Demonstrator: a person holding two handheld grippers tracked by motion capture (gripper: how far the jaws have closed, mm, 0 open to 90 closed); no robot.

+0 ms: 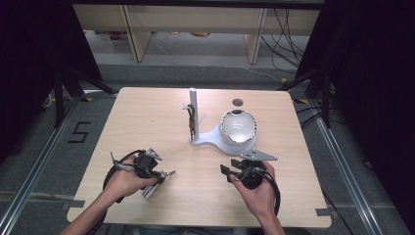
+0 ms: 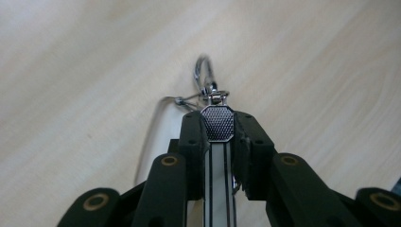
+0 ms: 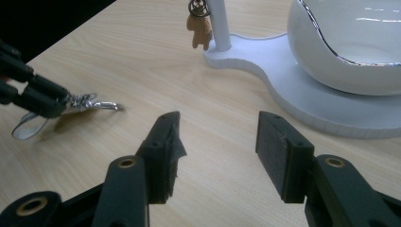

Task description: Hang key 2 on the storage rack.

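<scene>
Over at the near left of the wooden surface (image 1: 147,122), the left gripper (image 1: 164,175) is clamping its jaws tight on a keychain (image 2: 217,124). In the left gripper view, a textured metal tab is sitting pinched between the two black jaws, a white strap is running back between them, and the silver clasp (image 2: 204,78) is poking out ahead, hanging just over the wood. A thin wire loop is curving off to the left of the jaws.

The right gripper (image 1: 226,173) is sitting at the near right, held in the person's right hand (image 1: 257,188), jaws standing well apart with nothing between them. From the right gripper view, the left gripper is showing at the far left edge, the silver clasp (image 3: 97,103) sticking out from it above the surface.

Toward the middle of the surface, the white stand (image 1: 208,139) is resting flat, with its upright post (image 1: 193,105) rising at the left end and a white bowl (image 1: 238,126) with a shiny rim sitting at the right end. A small brown figure charm (image 3: 199,29) is hanging on the post by a ring, dangling just beside it. A dark round hole (image 1: 238,102) is showing in the surface beyond the bowl.
</scene>
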